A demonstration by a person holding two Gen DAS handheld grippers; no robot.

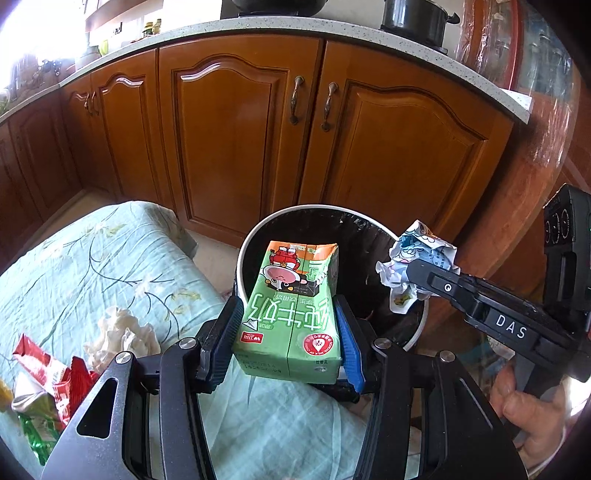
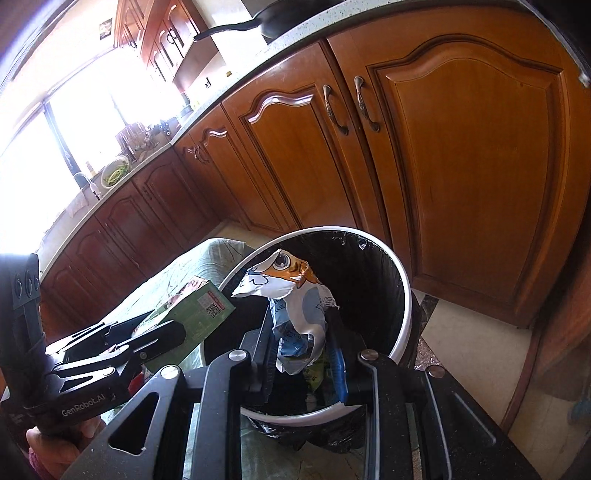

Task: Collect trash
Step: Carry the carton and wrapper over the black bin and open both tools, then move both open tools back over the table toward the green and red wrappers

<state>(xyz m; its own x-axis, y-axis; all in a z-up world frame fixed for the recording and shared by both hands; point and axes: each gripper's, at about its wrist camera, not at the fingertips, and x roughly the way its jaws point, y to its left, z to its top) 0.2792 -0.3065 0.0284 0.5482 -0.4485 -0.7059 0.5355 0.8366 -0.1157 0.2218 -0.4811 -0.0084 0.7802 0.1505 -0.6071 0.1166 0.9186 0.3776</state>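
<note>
My left gripper (image 1: 288, 332) is shut on a green milk carton (image 1: 291, 306) and holds it over the near rim of a round bin (image 1: 243, 251) with a white rim and black liner. My right gripper (image 2: 301, 339) is shut on a crumpled white, blue and orange wrapper (image 2: 291, 291) and holds it over the bin's opening (image 2: 369, 273). The wrapper (image 1: 417, 258) and right gripper (image 1: 436, 284) show at the bin's right edge in the left wrist view. The carton (image 2: 195, 310) and left gripper (image 2: 155, 336) show at left in the right wrist view.
A table with a pale green flowered cloth (image 1: 92, 266) stands left of the bin. On it lie a crumpled white tissue (image 1: 122, 332) and red and green wrappers (image 1: 48, 384). Wooden cabinet doors (image 1: 240, 140) stand behind the bin, under a countertop with a black pot (image 1: 413, 18).
</note>
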